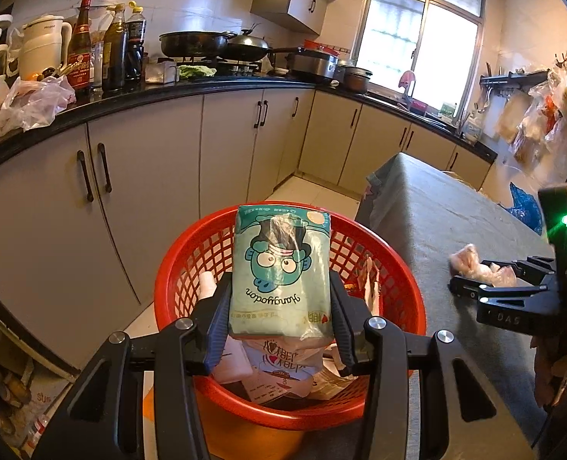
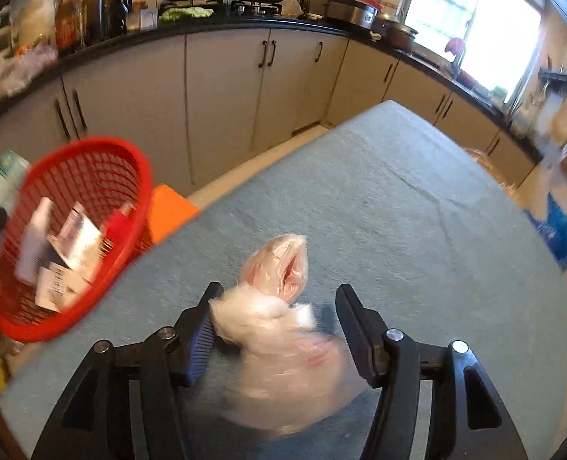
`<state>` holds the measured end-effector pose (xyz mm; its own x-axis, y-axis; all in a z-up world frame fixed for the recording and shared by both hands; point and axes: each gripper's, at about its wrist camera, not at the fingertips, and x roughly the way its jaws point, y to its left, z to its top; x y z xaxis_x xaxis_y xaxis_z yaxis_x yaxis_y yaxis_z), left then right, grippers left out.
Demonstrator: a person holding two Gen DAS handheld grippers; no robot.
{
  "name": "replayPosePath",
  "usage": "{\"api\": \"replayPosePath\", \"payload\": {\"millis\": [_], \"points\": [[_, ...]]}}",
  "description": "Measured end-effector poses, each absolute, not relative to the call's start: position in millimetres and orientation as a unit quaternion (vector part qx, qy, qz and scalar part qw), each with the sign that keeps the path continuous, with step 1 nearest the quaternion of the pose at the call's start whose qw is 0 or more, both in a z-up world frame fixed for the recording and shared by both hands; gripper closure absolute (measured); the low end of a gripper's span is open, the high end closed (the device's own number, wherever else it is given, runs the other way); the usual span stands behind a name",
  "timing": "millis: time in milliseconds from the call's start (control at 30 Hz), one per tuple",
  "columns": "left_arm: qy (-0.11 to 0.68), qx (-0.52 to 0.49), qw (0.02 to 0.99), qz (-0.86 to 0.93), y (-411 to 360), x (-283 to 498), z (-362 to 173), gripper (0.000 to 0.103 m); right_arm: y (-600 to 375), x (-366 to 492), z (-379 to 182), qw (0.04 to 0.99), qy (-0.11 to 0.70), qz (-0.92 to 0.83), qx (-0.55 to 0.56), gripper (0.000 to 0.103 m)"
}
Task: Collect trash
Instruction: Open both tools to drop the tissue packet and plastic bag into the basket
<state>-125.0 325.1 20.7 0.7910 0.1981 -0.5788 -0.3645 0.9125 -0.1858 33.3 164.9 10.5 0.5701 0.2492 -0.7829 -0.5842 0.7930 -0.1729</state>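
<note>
My left gripper (image 1: 279,287) is shut on a teal tissue pack (image 1: 281,268) with a cartoon face, and holds it upright over the red mesh basket (image 1: 161,287). Wrappers and paper packs lie in the basket (image 2: 92,145). A crumpled pinkish plastic bag (image 2: 283,345) lies on the grey-clothed table (image 2: 379,191). My right gripper (image 2: 279,289) is lowered around it. The left pad touches the bag and the right finger stands apart from it. In the left wrist view the right gripper (image 1: 486,274) sits at the right, the bag (image 1: 471,262) between its fingers.
The basket stands left of the table on an orange stool (image 2: 168,211). Behind it a black counter (image 1: 207,88) carries bottles, pans and plastic bags above beige cabinets. Bags hang on the right wall (image 1: 544,115). A blue bag (image 2: 555,230) lies beyond the table's right edge.
</note>
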Motion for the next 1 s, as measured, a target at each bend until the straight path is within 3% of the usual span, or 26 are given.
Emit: {"api": "replayPosePath", "payload": {"millis": [367, 467, 500, 533, 633, 800, 867, 933, 1000], "points": [[0.286, -0.154, 0.933, 0.157, 331, -126, 21, 0.055, 205, 1, 67, 0.834, 0.387, 0.387, -0.077, 0.055], [0.284, -0.152, 0.933, 0.16, 331, -127, 22, 0.053, 223, 7, 69, 0.814, 0.398, 0.422, -0.028, 0.044], [0.283, -0.152, 0.933, 0.161, 331, -128, 22, 0.046, 226, 8, 69, 0.815, 0.398, 0.421, -0.024, 0.031], [0.281, -0.151, 0.934, 0.162, 332, -129, 22, 0.039, 229, 8, 68, 0.819, 0.397, 0.414, -0.021, 0.028], [0.271, -0.135, 0.938, 0.168, 328, -133, 25, 0.031, 224, 3, 68, 0.818, 0.391, 0.422, 0.001, 0.028], [0.242, -0.121, 0.943, 0.194, 319, -147, 35, 0.028, 194, -3, 81, 0.836, 0.369, 0.406, 0.018, 0.027], [0.227, -0.112, 0.946, 0.204, 311, -158, 42, 0.02, 178, -13, 90, 0.856, 0.35, 0.38, 0.002, 0.024], [0.209, -0.099, 0.948, 0.219, 299, -171, 48, 0.008, 161, -27, 97, 0.877, 0.322, 0.357, -0.011, 0.011], [0.197, -0.08, 0.949, 0.233, 286, -182, 53, 0.006, 146, -40, 101, 0.892, 0.302, 0.334, -0.031, 0.009]]}}
